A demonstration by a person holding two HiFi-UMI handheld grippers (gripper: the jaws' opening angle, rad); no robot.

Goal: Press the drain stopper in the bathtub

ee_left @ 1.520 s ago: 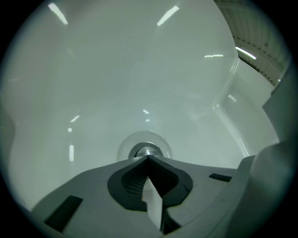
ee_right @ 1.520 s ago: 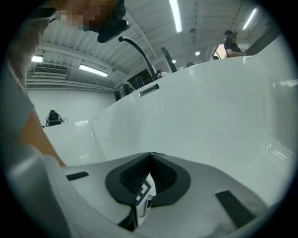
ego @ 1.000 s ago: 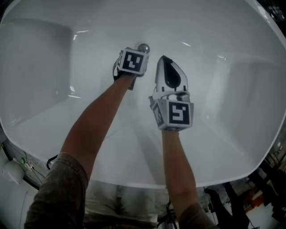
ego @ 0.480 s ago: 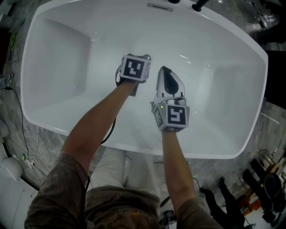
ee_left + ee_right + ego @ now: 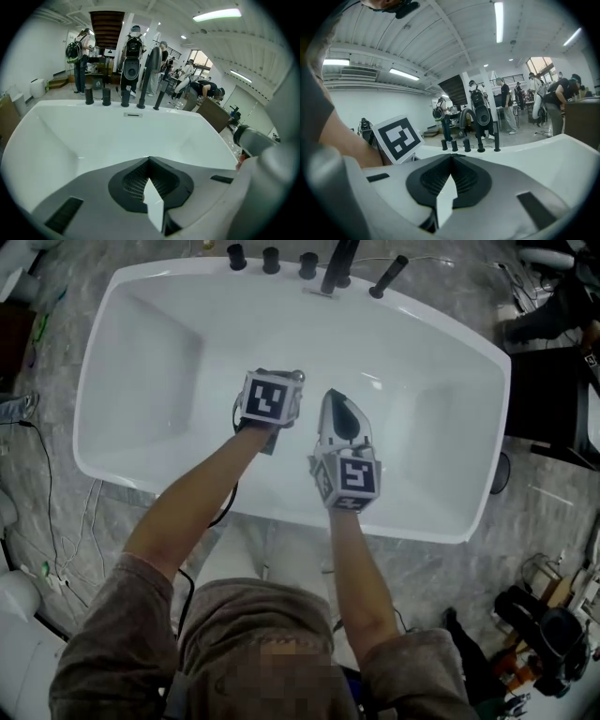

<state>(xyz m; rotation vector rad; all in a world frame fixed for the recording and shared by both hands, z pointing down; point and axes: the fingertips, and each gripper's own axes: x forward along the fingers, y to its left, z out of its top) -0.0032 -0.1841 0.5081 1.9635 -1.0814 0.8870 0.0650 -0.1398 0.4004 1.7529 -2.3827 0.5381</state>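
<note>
1. The person is leaning over the white bathtub [image 5: 122, 456], both bare forearms reaching down into it from its near rim.
2. The left gripper [image 5: 149, 161] is hanging over the middle of the bathtub floor. Its jaws are pressed together with nothing between them, and its marker cube [image 5: 270, 397] is facing up.
3. The drain stopper [image 5: 297, 377], a small chrome knob, is sitting mid-floor in the bathtub, peeking out just past the far corner of that cube. The cube is covering the left jaws from above, so I cannot tell whether they are touching the stopper.
4. The right gripper [image 5: 330, 401] is hovering just right of the left one, pointing toward the bathtub's far rim. Its jaws are closed on nothing, and its tip is near the stopper but apart from it.
5. A row of black tap fittings [image 5: 307, 263] is standing along the far rim: three short knobs, a taller spout and a slanted handle. An overflow slot [image 5: 319, 293] is showing just below them.
6. Outside the bathtub, cables [image 5: 47, 479] are trailing over the grey marbled floor [image 5: 544, 512] on the left, and dark furniture [image 5: 548, 390] is standing to its right.
7. Beyond the far rim, several people [image 5: 504, 108] are standing about.
</note>
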